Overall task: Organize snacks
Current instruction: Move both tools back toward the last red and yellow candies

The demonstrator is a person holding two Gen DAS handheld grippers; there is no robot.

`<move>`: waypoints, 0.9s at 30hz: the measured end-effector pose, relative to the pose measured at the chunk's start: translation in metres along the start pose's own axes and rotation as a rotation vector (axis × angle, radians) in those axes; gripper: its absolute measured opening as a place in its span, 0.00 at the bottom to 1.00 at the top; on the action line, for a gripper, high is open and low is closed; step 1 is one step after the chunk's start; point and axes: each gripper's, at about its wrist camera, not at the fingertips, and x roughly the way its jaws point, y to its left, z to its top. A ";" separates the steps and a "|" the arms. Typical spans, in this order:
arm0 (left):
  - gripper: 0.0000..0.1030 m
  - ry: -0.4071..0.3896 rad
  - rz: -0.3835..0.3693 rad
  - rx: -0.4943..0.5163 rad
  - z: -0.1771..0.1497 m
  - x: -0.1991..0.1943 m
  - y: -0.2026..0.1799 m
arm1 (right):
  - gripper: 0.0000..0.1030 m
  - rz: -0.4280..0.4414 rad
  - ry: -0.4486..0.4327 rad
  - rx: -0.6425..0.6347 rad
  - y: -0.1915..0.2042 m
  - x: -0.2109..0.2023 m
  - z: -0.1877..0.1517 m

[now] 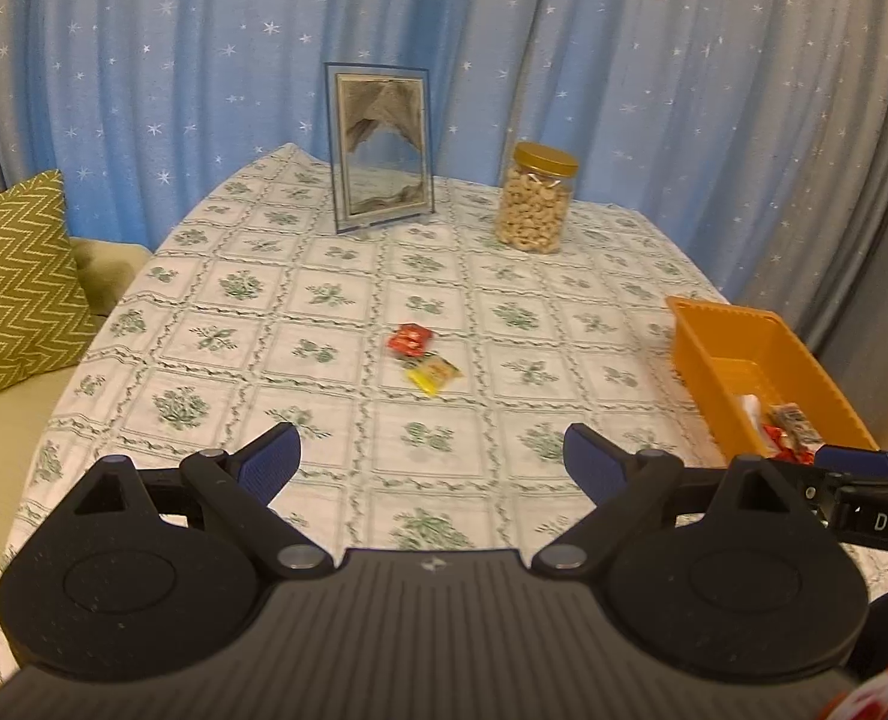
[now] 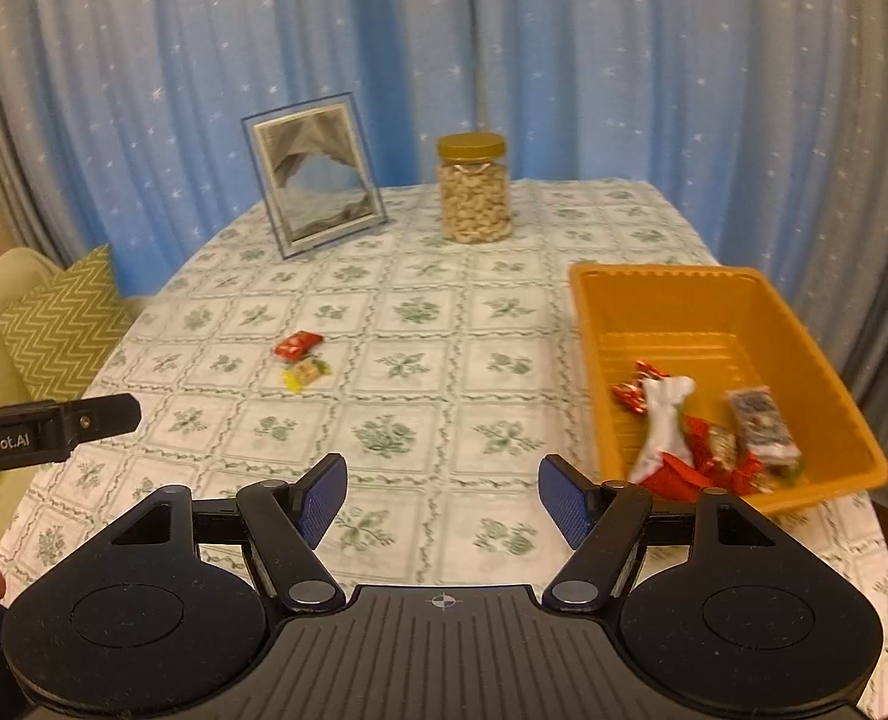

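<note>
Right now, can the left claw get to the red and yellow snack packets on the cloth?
Probably yes. The left claw is open and pointed toward the red packet and yellow packet; only bare tablecloth lies between. The jar and orange bin stand aside.

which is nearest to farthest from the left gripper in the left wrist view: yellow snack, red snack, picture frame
From the left gripper:
1. yellow snack, straight ahead at mid-table.
2. red snack, just behind it, slightly left.
3. picture frame, upright at the far edge by the curtain.
</note>
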 end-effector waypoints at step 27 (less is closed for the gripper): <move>0.92 0.012 0.110 0.023 0.040 0.128 0.081 | 0.61 0.257 0.125 -0.060 0.052 0.188 0.042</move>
